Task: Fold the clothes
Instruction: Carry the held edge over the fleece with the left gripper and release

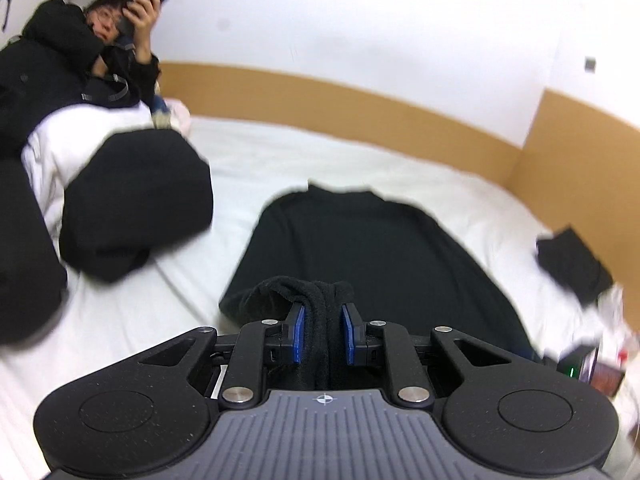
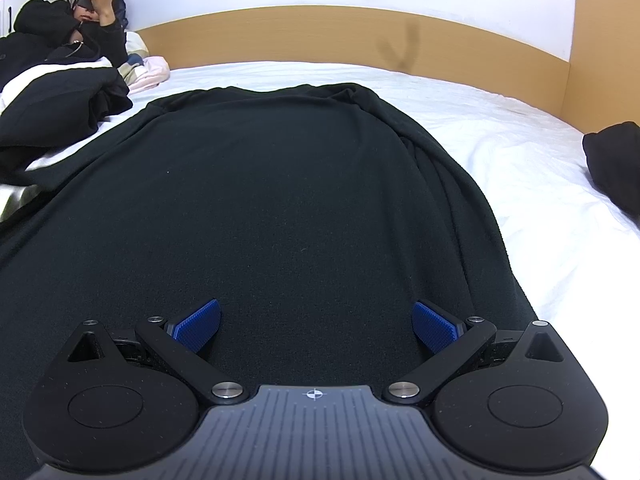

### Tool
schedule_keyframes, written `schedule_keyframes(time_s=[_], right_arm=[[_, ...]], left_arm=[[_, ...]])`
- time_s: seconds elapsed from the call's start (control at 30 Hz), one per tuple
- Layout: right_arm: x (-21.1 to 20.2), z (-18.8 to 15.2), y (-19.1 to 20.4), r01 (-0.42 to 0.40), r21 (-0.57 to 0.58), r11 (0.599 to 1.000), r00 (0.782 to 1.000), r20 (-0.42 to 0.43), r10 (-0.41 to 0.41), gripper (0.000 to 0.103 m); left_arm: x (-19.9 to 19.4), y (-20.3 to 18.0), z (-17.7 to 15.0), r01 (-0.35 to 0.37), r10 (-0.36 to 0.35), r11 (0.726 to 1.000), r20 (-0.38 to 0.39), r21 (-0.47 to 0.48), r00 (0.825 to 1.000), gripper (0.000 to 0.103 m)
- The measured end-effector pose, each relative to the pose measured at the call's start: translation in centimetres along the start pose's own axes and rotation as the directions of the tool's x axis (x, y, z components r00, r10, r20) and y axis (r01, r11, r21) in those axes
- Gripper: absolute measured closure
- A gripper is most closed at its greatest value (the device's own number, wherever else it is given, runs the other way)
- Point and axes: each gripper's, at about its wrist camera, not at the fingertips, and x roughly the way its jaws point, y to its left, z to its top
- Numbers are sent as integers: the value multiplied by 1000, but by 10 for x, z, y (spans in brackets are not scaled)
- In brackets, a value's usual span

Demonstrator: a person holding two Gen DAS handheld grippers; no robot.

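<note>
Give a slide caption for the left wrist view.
Left gripper shut on black garment's hem above white bed.

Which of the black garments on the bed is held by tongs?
The black knit top spread flat mid-bed: the left tongs pinch its bunched near hem. The others lie untouched.

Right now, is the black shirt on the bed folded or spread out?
Mostly spread: the black shirt lies flat on the bed, only its near edge is bunched between the left gripper fingers.
</note>
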Motion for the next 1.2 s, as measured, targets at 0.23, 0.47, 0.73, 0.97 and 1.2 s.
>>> schedule_keyframes(time_s=[0.23, 0.47, 0.73, 0.97, 1.2], right_arm=[[-34, -15, 1, 0, 0, 1000, 1000, -3, 0, 0], [-36, -15, 3, 3, -3, 1000, 1000, -3, -3, 0], [-38, -16, 4, 2, -6, 1000, 1000, -2, -2, 0], [-41, -16, 4, -61, -21, 998, 998, -9, 61, 0], [-29, -31, 24, -54, -23, 998, 999, 5, 54, 0]], left_arm=[[-11, -50, 48, 79, -81, 996, 50, 32, 995, 88], [-36, -125, 39, 215, -228, 960, 53, 182, 972, 97], [34, -107, -27, 105, -75, 980, -178, 167, 981, 77], [118, -96, -104, 136, -161, 987, -409, -90, 898, 66], [150, -136, -116, 107, -118, 993, -451, -50, 885, 26]])
